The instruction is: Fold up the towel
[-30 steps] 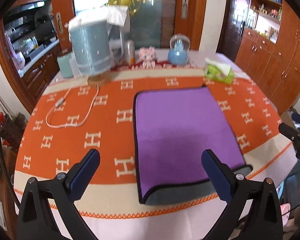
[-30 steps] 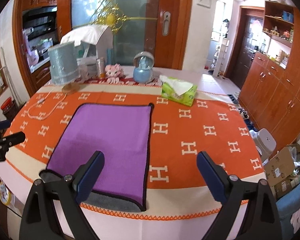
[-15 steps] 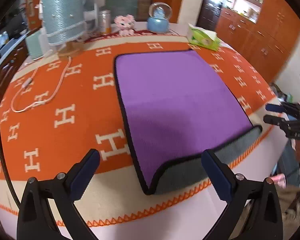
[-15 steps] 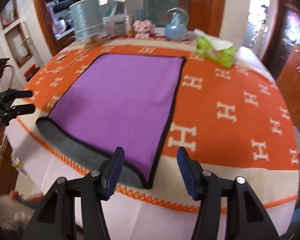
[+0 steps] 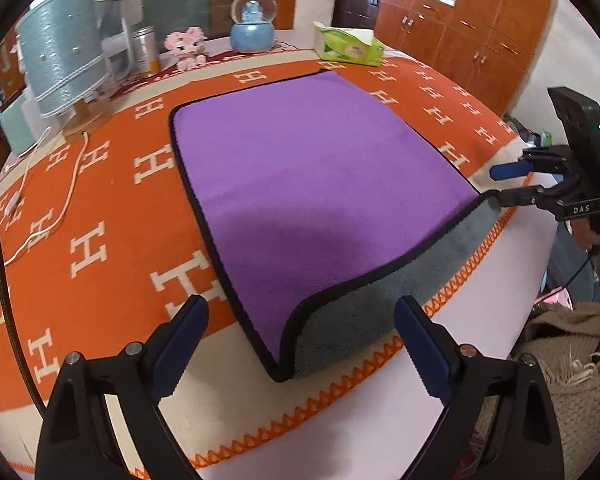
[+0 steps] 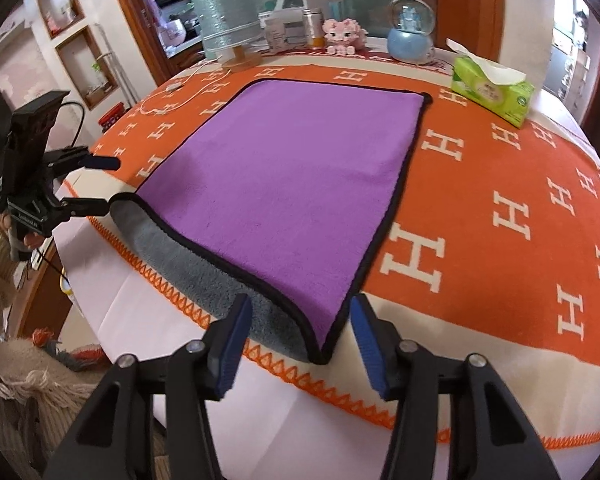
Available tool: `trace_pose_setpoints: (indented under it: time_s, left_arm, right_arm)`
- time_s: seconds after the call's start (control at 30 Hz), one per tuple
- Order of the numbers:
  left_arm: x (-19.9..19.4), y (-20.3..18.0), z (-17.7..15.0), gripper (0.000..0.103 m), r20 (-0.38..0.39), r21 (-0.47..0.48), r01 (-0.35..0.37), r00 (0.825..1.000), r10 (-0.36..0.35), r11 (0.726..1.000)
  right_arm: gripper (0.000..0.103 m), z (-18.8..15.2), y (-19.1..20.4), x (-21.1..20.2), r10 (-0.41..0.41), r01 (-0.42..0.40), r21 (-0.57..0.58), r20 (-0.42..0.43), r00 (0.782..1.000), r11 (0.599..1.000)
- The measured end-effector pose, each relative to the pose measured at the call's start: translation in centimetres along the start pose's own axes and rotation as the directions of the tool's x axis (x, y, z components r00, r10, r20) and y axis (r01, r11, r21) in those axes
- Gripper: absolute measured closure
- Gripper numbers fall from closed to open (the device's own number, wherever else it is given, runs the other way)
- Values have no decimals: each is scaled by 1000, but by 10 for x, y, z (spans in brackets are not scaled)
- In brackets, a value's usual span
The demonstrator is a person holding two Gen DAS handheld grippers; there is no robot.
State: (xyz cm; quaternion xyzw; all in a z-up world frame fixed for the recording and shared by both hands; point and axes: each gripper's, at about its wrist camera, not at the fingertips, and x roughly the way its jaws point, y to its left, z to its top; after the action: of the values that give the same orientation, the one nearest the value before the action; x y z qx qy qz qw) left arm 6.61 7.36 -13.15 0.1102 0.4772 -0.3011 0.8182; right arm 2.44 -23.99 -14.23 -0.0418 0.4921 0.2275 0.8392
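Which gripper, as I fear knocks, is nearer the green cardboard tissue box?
Right. The right gripper is at the purple towel's near right corner, on the tissue box's side; the left gripper is at its near left corner.

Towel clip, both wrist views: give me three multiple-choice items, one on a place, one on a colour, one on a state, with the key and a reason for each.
1. Where does the tissue box stand relative to the towel?
A. On top of it
B. Beyond its far right corner, apart from it
C. Under the table edge

2. What colour is the towel's turned-down near edge?
A. Grey
B. Yellow
C. White

3. How do the jaws of the right gripper stand?
A. Shut on the towel
B. Open, either side of the near corner
C. Shut on nothing

Key: B, bare orange tablecloth lies between box and towel; A, the underside draping over the table edge is grey below the purple top; B, both blue pads flank the corner with gaps showing.
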Motion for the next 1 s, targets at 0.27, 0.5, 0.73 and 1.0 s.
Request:
trace_pose_setpoints:
  time_s: [0.27, 0.5, 0.73, 1.0]
  left_arm:
    - [13, 0, 2, 19, -59, 11, 86, 995, -85, 996]
    - [19, -1, 0, 29, -96, -2, 145, 985, -145, 989]
    - [27, 8, -1, 51, -136, -37, 177, 974, -180, 984]
    - [28, 16, -3, 61, -146, -75, 201, 967, -211, 977]
  right_arm:
    - [75, 0, 8, 10, 20, -24, -69, -56, 998, 997]
    - [83, 1, 5, 10, 25, -28, -59, -59, 998, 998]
    - [84, -1, 3, 12, 23, -27, -50, -68, 997, 998]
    - [84, 1, -4, 15, 42, -44, -22, -81, 996, 999]
